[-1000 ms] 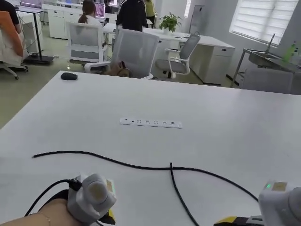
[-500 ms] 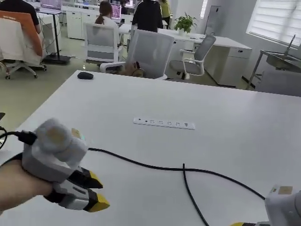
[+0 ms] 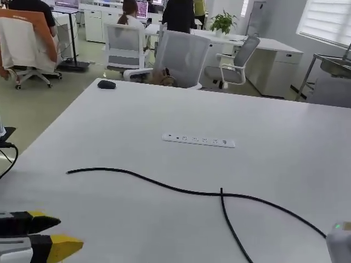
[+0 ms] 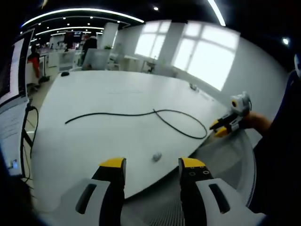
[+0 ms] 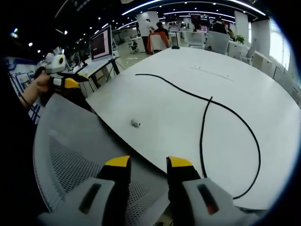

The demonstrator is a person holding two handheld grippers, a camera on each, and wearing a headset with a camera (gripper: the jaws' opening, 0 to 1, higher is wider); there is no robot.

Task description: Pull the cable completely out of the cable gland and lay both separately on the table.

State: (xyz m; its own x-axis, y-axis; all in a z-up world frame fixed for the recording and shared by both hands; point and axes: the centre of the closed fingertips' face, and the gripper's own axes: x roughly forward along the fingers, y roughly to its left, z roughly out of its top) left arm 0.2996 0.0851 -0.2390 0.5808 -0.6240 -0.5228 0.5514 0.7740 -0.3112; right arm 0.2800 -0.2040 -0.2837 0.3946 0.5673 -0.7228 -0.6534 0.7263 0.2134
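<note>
A white table [image 3: 137, 118] holds a white power strip [image 3: 198, 140] near its middle and a black computer mouse [image 3: 106, 84] at its far edge; beyond stand grey mesh office chairs [image 3: 184, 57]; a potted plant [image 3: 223, 23] sits farther back.

A broad white rectangular worktable [image 3: 285, 142] spreads across the near scene, with a long white power strip [image 3: 198, 140] at its middle. Beyond its far edge stand a grey mesh-backed office chair [image 3: 184, 57], white desks [image 3: 274, 57] and a green potted plant [image 3: 222, 22]. At far right, a window with white slatted blinds [image 3: 329, 19] admits daylight. The pale green glossy floor [image 3: 33, 109] lies far left. Bright ceiling strip lights [image 5: 155, 4] run overhead.
</note>
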